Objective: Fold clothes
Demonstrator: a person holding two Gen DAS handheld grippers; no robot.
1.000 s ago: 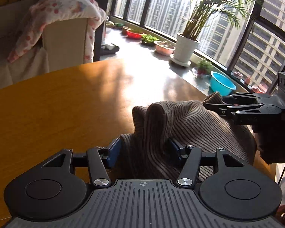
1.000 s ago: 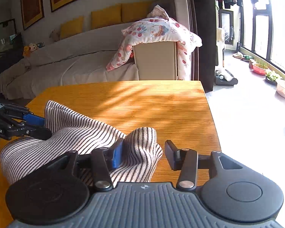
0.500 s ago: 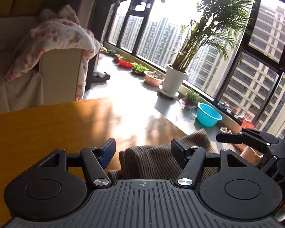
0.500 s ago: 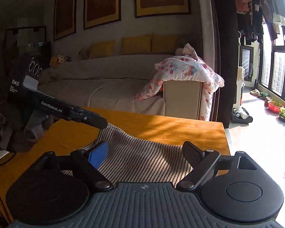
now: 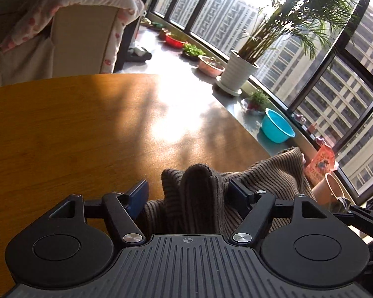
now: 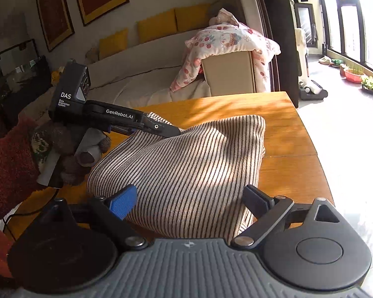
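A striped brown-and-cream knit garment (image 6: 186, 168) lies bunched on the wooden table (image 6: 281, 134). In the left wrist view its raised fold (image 5: 199, 188) stands between the jaws of my left gripper (image 5: 189, 193), which is open; the pads are apart from the cloth on the left side. My right gripper (image 6: 191, 201) is open, its fingers either side of the garment's near edge. The left gripper also shows in the right wrist view (image 6: 161, 128), over the garment's far left edge. The right gripper's tip shows at the right edge of the left wrist view (image 5: 368, 218).
The table's right edge (image 5: 236, 124) drops to a sunlit floor with plant pots (image 5: 238, 72) and a blue basin (image 5: 277, 129). A sofa with a floral quilt (image 6: 226, 42) stands beyond the table's far edge. A cable (image 6: 24, 213) lies at the left.
Both grippers opened and let go of the garment. They lifted, then came back down near it. The garment now lies flatter and wider on the table.
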